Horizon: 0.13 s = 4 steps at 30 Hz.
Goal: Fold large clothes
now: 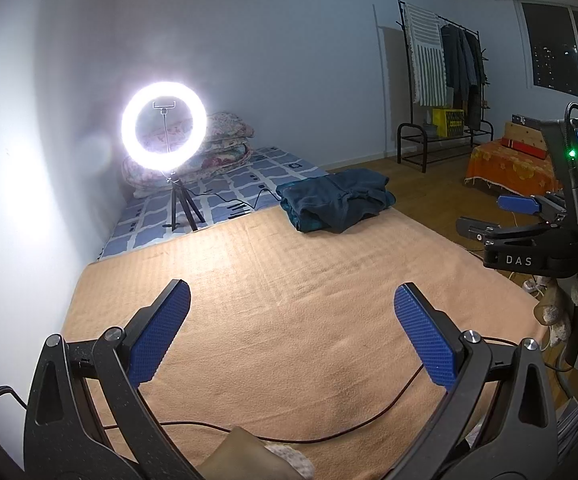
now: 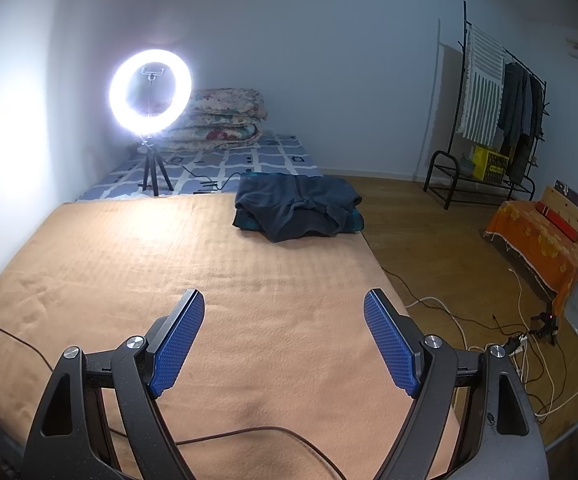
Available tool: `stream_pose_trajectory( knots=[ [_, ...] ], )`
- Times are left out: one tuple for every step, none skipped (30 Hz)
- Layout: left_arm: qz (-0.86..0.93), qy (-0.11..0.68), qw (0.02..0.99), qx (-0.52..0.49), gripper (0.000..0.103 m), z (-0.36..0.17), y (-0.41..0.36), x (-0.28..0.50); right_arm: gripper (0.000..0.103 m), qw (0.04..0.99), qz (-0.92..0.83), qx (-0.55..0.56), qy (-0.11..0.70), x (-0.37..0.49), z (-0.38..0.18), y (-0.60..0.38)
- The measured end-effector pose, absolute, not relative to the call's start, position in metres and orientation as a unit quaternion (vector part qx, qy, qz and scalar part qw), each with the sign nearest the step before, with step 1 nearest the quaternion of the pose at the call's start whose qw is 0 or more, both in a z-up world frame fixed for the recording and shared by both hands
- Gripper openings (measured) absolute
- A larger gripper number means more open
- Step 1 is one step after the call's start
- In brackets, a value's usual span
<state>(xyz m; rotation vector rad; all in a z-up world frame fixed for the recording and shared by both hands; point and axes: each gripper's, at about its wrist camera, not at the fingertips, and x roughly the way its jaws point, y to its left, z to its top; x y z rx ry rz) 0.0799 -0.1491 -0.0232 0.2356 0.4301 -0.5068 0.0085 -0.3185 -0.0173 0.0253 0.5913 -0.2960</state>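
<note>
while both grippers, left [image 1: 292, 334] and right [image 2: 284, 340], hover spread and empty, dark folded clothes [image 2: 297, 208] sit stacked at the blanket's [image 2: 129, 260] far edge, seemingly finished.

Left gripper [image 1: 292, 334]: blue-padded jaws spread wide above orange blanket [image 1: 289, 280]. Dark folded clothes [image 1: 335, 200] are stacked at the blanket's far edge. Lit ring light [image 1: 164, 126] is set beyond; right gripper [image 1: 497, 216] is seen at right.
</note>
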Motion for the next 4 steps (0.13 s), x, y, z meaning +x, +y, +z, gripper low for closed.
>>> stream_pose_trajectory(
  knots=[
    [-0.249,0.209,0.939,0.116,0.103,-0.0231,-0.1489,0.0797,0.082,0.946,-0.145,0.012,0.291,0.0086,-0.0174,-0.3183],
    [-0.247,0.207,0.939,0.117,0.103,-0.0226,-0.1489,0.0794,0.082,0.946,-0.145,0.012,0.291,0.0087,-0.0175,-0.3181],
    [-0.244,0.205,0.941,0.117,0.103,-0.0218,-0.1488,0.0795,0.082,0.946,-0.145,0.012,0.291,0.0084,-0.0174,-0.3181],
    [-0.243,0.203,0.941,0.116,0.103,-0.0208,-0.1481,0.0795,0.082,0.946,-0.146,0.012,0.291,0.0084,-0.0174,-0.3179]
  ],
)
